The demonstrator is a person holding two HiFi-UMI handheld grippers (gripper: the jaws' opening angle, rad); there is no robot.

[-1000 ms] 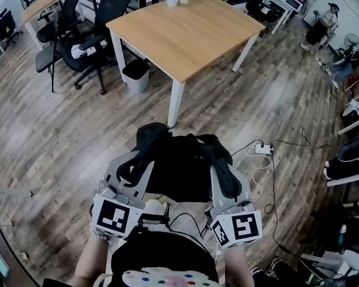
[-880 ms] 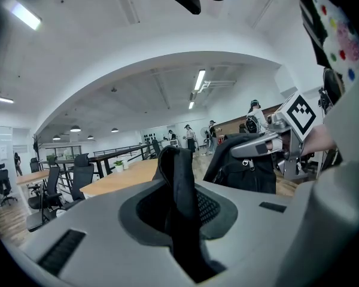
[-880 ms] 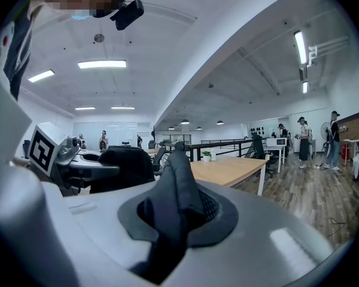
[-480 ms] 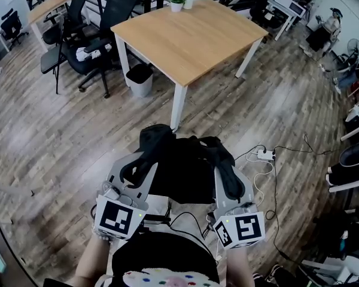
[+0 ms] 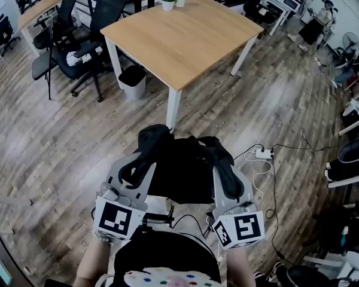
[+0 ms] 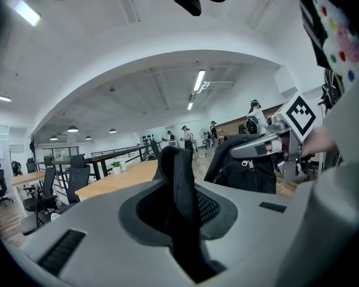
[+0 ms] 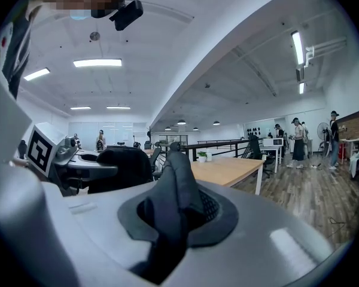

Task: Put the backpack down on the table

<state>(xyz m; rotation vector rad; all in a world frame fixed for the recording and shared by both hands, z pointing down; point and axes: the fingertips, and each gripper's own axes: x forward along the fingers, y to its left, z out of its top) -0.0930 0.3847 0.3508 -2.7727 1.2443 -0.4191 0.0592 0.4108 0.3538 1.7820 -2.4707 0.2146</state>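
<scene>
The wooden surface (image 5: 185,40) lies well ahead: carry the backpack (image 5: 179,175) level over it (your left gripper (image 5: 137,165) and right gripper (image 5: 225,173) each clench a strap (image 6: 179,208) in their jaws), then lower.

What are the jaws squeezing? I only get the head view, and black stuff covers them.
Observer: Left gripper view: the left gripper has its jaws shut on a backpack strap, which sticks up between them.
Operator: And the other one?
Observer: Right gripper view: the right gripper has its jaws shut on the second strap.
Operator: Does the bag have zippers?
Observer: Yes, the left gripper view shows metal zipper pulls on the side of the backpack.
</scene>
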